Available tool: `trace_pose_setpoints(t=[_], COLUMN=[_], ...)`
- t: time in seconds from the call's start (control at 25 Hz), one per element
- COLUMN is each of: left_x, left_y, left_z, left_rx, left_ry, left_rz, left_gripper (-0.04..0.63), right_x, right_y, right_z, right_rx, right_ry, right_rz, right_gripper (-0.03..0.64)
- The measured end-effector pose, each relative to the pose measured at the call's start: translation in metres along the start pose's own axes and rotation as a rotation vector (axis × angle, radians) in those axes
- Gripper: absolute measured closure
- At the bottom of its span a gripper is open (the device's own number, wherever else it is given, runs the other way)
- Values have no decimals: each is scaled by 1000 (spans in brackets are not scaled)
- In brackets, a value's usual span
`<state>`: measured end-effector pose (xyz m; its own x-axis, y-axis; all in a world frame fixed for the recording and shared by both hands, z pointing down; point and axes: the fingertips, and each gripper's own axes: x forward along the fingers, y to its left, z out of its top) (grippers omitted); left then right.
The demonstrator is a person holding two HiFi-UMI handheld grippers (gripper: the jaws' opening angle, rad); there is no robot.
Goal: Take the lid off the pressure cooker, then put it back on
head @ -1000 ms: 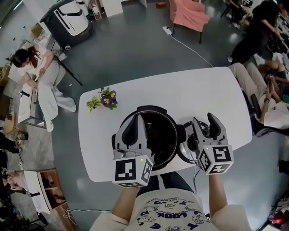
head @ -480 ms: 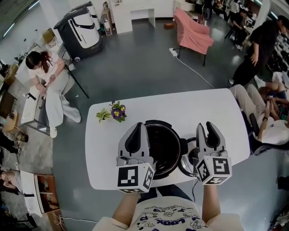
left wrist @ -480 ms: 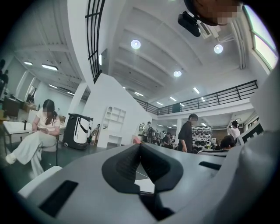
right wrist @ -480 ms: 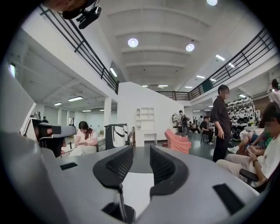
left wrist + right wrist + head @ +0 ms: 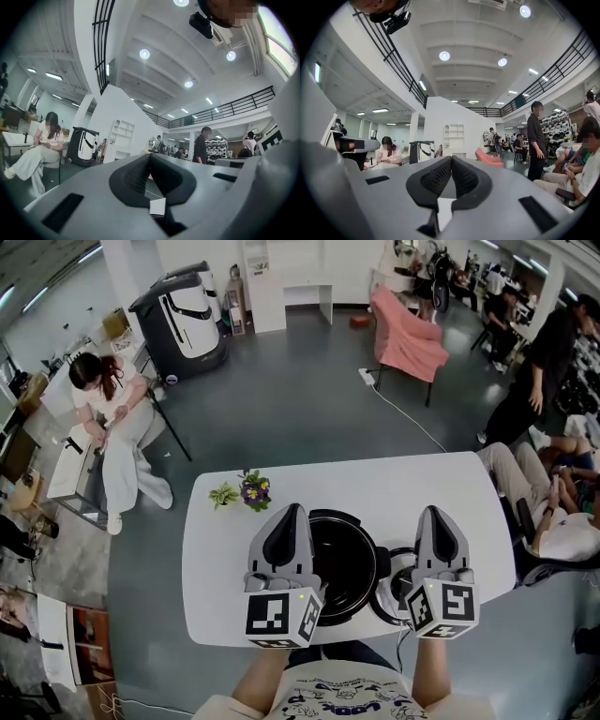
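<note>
**Lid off, re-seat still to do**

Pressure cooker (image 5: 342, 563) stands open and dark inside at the 6 o'clock edge of the surface (image 5: 375, 488). Its lid (image 5: 390, 587) lies at its 3 o'clock. For the re-seat, best to grip the lid's handle and lower it level. Right hand-held gripper (image 5: 439, 514) has just been closing on nothing; left hand-held gripper (image 5: 288, 512) is clenched and empty too.

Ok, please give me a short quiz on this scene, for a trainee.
1. True or false: the lid sits on the pressure cooker.
2. What stands between the jaws of the right gripper? A) the lid's handle B) nothing C) a flower
3. Fill in: the small plant with purple flowers stands on the ___ table.
Key: 1 false, it lies beside the cooker; 2 B, the jaws have just closed on nothing; 3 white.
</note>
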<state>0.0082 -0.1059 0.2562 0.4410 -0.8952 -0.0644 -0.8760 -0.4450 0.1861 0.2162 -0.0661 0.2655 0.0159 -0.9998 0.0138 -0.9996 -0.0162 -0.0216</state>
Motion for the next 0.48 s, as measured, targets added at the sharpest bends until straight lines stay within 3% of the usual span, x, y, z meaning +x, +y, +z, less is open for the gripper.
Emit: trace_pose_setpoints(t=[0.48], left_x=[-2], left_y=[-9], left_z=[14], left_rx=[3], left_ry=[-25], left_rz=[-26], left_gripper=[581], right_x=[-5], right_y=[5], right_z=[15], right_rx=[25], right_ry=[-20], right_rz=[10], right_gripper=[606])
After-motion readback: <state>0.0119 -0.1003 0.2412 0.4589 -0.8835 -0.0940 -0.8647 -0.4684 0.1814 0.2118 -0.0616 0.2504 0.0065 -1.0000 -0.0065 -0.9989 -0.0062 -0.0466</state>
